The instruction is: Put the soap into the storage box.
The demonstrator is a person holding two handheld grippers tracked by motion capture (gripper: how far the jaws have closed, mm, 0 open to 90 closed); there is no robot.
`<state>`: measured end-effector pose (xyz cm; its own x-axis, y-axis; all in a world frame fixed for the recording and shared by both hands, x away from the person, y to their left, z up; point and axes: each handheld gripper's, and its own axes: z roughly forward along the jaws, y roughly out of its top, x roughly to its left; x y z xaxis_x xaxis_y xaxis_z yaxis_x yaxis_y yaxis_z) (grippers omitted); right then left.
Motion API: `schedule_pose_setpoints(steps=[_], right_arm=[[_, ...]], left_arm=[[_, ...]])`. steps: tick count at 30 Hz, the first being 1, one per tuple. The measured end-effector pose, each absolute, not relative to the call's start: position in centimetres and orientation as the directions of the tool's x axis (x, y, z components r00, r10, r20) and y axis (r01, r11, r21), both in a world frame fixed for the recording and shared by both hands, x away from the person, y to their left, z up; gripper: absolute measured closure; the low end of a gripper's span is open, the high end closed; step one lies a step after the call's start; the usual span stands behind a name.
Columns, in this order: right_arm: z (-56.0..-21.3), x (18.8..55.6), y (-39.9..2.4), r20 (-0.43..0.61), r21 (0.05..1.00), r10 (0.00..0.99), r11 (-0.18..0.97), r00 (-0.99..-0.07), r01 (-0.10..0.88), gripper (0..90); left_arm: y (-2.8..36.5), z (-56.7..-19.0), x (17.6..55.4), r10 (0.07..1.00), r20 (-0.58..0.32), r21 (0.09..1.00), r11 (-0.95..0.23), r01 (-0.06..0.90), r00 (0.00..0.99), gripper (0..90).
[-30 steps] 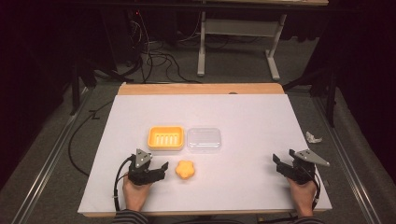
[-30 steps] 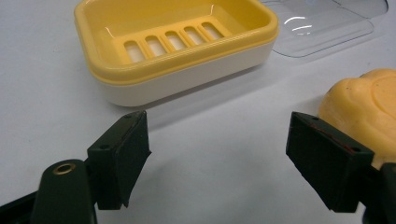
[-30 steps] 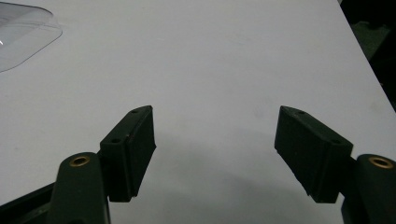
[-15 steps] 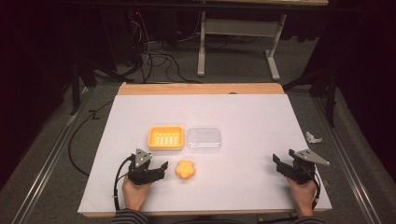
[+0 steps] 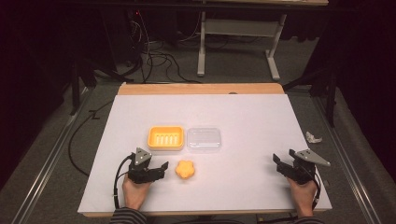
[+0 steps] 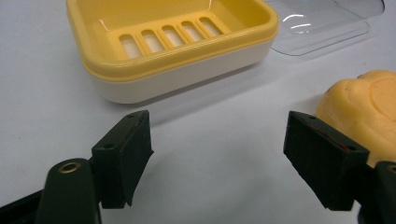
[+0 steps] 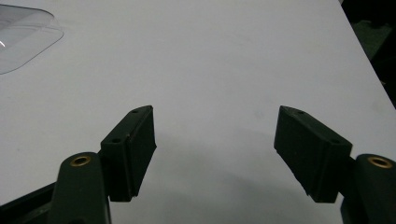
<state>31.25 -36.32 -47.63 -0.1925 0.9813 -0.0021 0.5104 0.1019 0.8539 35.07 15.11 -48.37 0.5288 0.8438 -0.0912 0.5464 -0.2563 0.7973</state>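
Resting low at the lower left of the high view, the left hand-held gripper (image 5: pixel 161 169) has its jaws spread wide and holds nothing; the orange soap (image 5: pixel 185 169) lies just to its right on the white surface (image 5: pixel 243 107), near but apart from the jaw tips. In the left gripper view the soap (image 6: pixel 369 105) sits at the right edge of the frame, partly behind the right-hand jaw and outside the gap between the jaws, so the approach appears not yet lined up. The yellow soap dish (image 5: pixel 166 137) stands just above the soap near the middle of the frame, empty, with the clear lid (image 5: pixel 204 139) lying beside it on its right. The right hand-held gripper (image 5: pixel 285 165) waits at the lower right of the frame, jaws likewise apart and empty, well away from everything. A crumpled white scrap (image 5: pixel 313 137) lies off the surface's right edge.

Compared with the two earlier high views, nothing has visibly shifted: both grippers, the soap, the dish and the lid occupy the same places. This suggests a pause before the pick; the soap remains ungrasped and the dish unfilled.
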Motion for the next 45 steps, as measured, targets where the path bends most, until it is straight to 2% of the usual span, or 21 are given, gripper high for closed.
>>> schedule_pose_setpoints(steps=[17, 45], right_arm=[[-47.6, 31.3, -36.3, -0.006, 0.854, 0.981, 0.107, -0.195, 0.51, 29.7], [-47.6, 31.2, -36.3, -0.004, 0.855, 0.981, 0.103, -0.192, 0.508, 29.6]], left_arm=[[15.1, -47.5, 34.4, 0.836, -0.119, 0.804, -0.236, 0.546, 0.536, 21.9], [12.0, -45.2, 33.4, 0.788, -0.077, 0.807, -0.311, 0.502, 0.611, 15.3]])
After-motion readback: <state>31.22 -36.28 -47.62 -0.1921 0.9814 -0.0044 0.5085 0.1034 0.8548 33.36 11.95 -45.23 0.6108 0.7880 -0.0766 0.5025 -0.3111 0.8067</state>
